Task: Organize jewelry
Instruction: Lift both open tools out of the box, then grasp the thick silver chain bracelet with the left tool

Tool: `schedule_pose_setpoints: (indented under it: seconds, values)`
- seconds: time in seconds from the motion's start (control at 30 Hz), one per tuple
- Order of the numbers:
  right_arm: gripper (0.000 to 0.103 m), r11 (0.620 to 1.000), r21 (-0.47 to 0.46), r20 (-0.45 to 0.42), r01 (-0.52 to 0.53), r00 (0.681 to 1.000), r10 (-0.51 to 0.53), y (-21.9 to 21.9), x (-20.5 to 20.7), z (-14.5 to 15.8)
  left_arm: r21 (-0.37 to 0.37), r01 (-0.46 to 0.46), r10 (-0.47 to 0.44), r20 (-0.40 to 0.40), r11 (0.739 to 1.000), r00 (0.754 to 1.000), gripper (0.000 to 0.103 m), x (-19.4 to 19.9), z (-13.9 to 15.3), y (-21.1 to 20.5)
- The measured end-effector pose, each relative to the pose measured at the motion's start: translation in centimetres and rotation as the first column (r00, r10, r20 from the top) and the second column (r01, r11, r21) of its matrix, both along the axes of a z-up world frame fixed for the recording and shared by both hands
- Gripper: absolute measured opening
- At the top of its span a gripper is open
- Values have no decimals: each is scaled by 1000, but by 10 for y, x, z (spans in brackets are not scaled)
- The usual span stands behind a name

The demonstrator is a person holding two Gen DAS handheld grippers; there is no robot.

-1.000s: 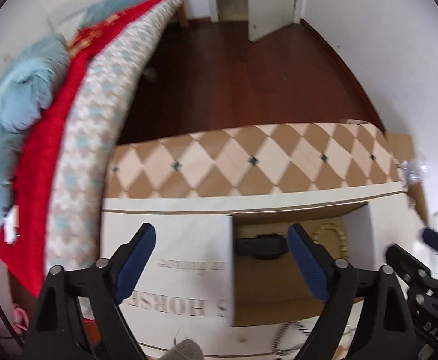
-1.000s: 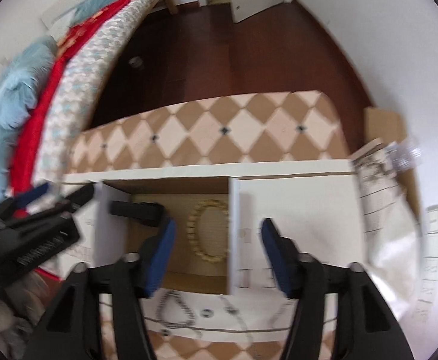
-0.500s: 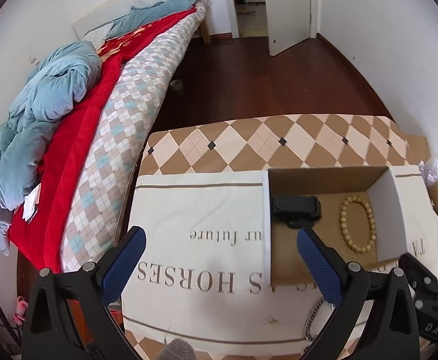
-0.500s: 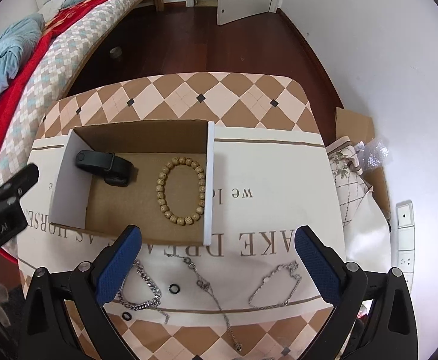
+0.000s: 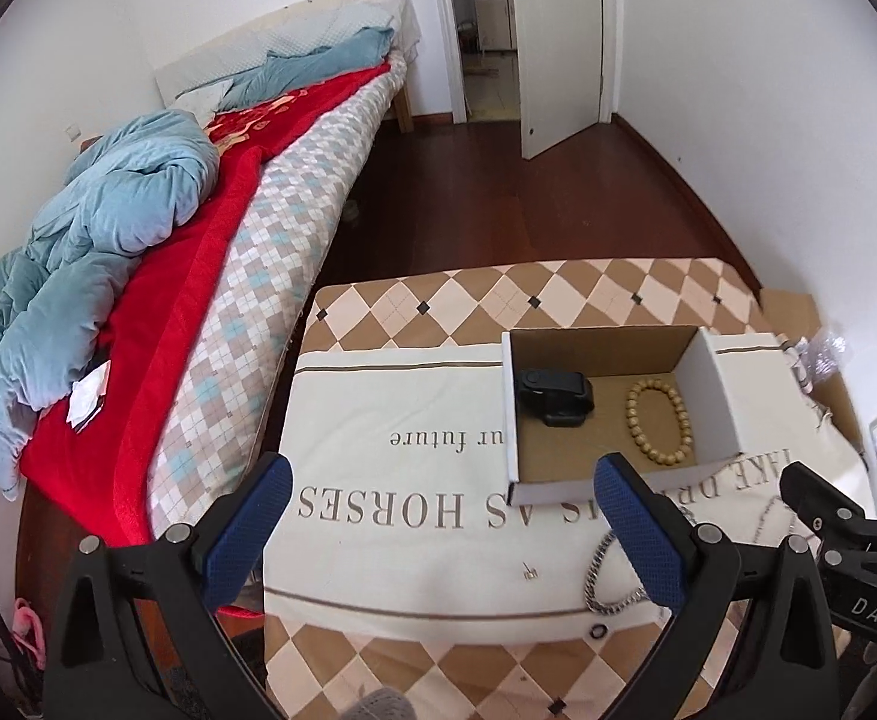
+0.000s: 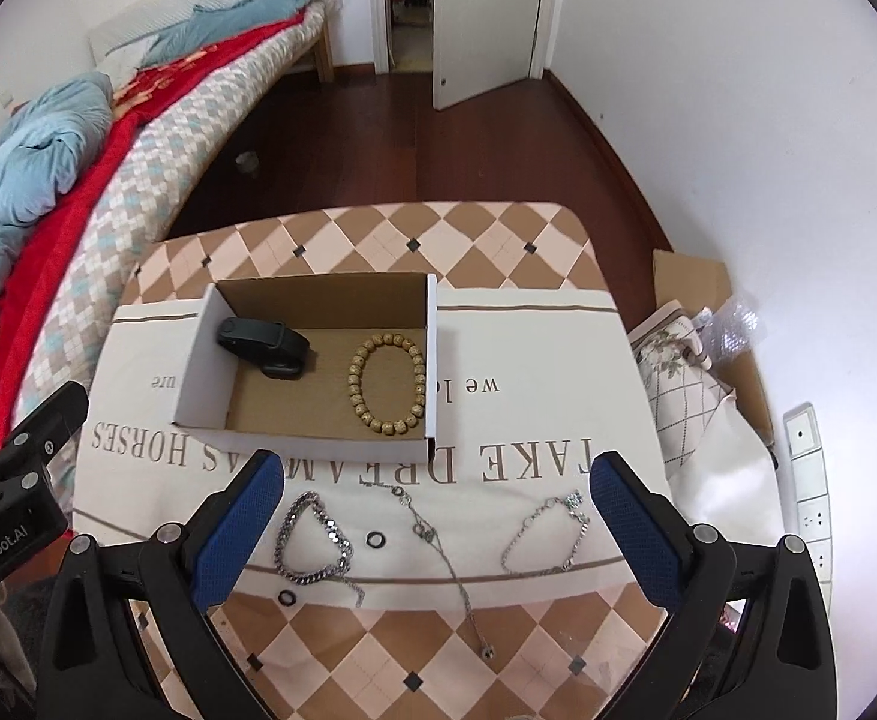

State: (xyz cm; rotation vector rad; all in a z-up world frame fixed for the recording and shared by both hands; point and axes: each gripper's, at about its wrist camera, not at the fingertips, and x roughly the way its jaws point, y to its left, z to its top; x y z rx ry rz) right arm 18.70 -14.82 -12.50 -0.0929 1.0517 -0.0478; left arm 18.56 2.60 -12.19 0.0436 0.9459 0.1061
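Your left gripper (image 5: 438, 516) and right gripper (image 6: 435, 510) wide open, holding nothing, open white cardboard box (image 6: 312, 441) at frame centre, beige wooden bead bracelet (image 6: 387, 383) inside

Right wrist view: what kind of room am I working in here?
Most likely a home bedroom: a bed with a rumpled blue quilt runs along the left wall, an open door stands beyond, and the jewelry lies on a cloth-covered table.

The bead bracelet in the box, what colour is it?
Light tan, wood-coloured; the bead bracelet shows best in the right wrist view.
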Motion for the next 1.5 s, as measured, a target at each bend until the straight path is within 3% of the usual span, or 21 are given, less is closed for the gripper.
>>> schedule_pose_setpoints:
  seconds: [0.5,0.8,1.0,1.07,1.13,1.2,1.33,1.5]
  values:
    - [103,999,17,113,-27,993,25,6,-72,61,-44,23,-19,80,999,997,103,-65,53,-3]
    - [103,997,78,143,-29,990,18,1,-97,81,-39,-12,16,89,999,996,103,-84,61,0]
    - [100,983,156,58,96,993,-106,-46,-94,38,-13,-34,34,-15,999,999,103,-70,11,-1]
    - [72,976,165,2,141,990,-143,-64,-90,15,-11,-17,16,-82,1000,996,102,-59,-18,-9]
    - [61,968,170,-52,184,983,-177,-83,-87,-8,-21,8,-11,-150,1000,989,102,-49,-45,-19]
    - [61,961,175,-90,215,975,-201,-97,-86,-27,-47,38,-47,-220,998,974,101,-37,-74,-31]
    - [61,950,167,-147,265,959,-242,-119,-83,-60,-93,83,-108,-321,992,941,84,-16,-116,-53]
    - [61,938,155,-192,309,941,-278,-139,-76,-86,-113,117,-153,-397,987,905,82,7,-154,-78]
